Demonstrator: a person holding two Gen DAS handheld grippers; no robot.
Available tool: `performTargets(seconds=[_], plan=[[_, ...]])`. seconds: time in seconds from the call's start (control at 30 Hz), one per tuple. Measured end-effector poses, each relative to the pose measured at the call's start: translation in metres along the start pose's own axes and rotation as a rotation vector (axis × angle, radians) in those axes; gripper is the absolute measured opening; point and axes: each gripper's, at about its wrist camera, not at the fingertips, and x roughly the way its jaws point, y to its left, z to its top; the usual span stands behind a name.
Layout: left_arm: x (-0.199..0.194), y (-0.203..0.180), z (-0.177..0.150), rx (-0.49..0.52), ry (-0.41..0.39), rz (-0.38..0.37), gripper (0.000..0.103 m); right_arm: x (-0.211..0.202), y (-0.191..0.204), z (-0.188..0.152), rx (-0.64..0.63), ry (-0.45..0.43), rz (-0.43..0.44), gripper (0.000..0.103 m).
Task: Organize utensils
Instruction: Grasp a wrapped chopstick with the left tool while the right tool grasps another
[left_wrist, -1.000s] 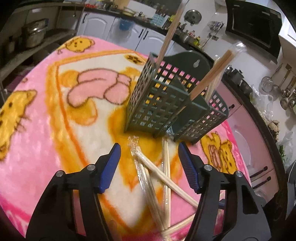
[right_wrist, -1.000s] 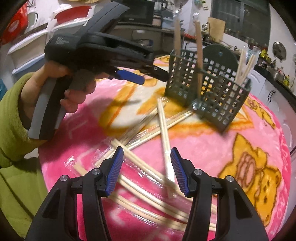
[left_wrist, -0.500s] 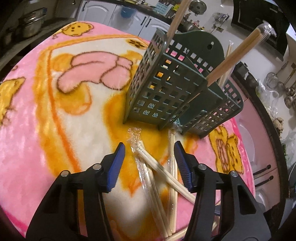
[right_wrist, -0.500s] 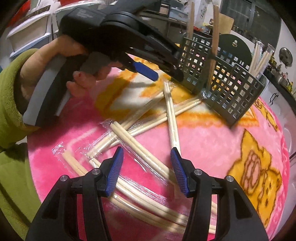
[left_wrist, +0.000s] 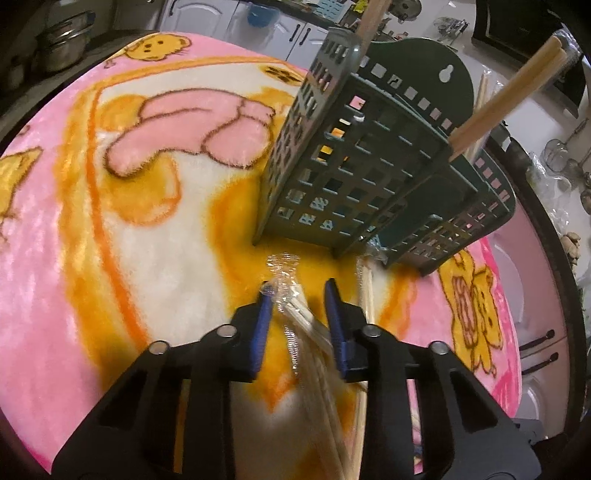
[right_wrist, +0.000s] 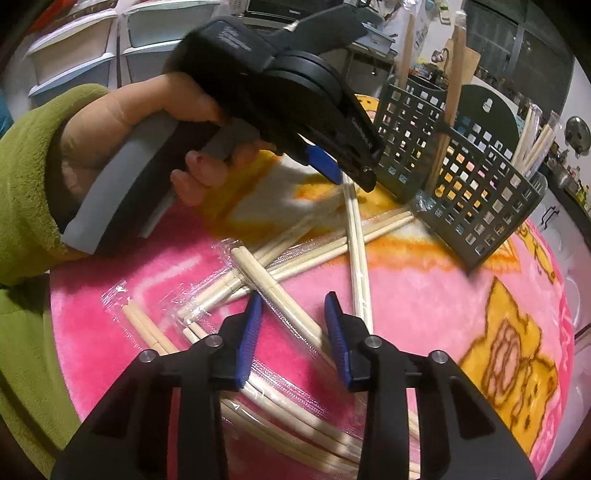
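Closing the left gripper (left_wrist: 297, 295) around the near end of a film-wrapped chopstick pair (left_wrist: 301, 317), which is lying on the pink cartoon blanket (left_wrist: 110, 258) just in front of the green slotted caddy (left_wrist: 354, 173). Jaws narrowing, sticks between the blue pads, no firm pinch showing yet. Likely handling as light, stiff wood inside slick, crinkly film, so probably sliding or pivoting if pinched only on the loose wrapper tail. Better gripping across the sticks themselves, a little back from the end. Further right, closing the right gripper (right_wrist: 293, 314) likewise over another wrapped pair (right_wrist: 266, 280) crossing the heap of pairs (right_wrist: 295, 435), pads not yet pressing. Watching for neighbouring wrappers snagging while lifting toward the caddy, already holding several upright pairs.
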Motion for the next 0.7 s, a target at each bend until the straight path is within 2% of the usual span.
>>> performTargets(seconds=[0.1, 0.3, 0.7], plan=[[0.0, 0.003, 0.0, -0.004, -0.002, -0.002, 0.013, -0.001, 0.005, 0.0, -0.02, -0.008, -0.012, 0.024], [-0.014, 0.003, 0.001, -0.006, -0.033, -0.018, 0.009, -0.011, 0.01, -0.001, -0.056, -0.052, -0.055, 0.021], [-0.071, -0.02, 0.013, 0.028, -0.203, -0.052, 0.004, -0.065, -0.018, 0.001, 0.061, -0.25, -0.123, 0.014]])
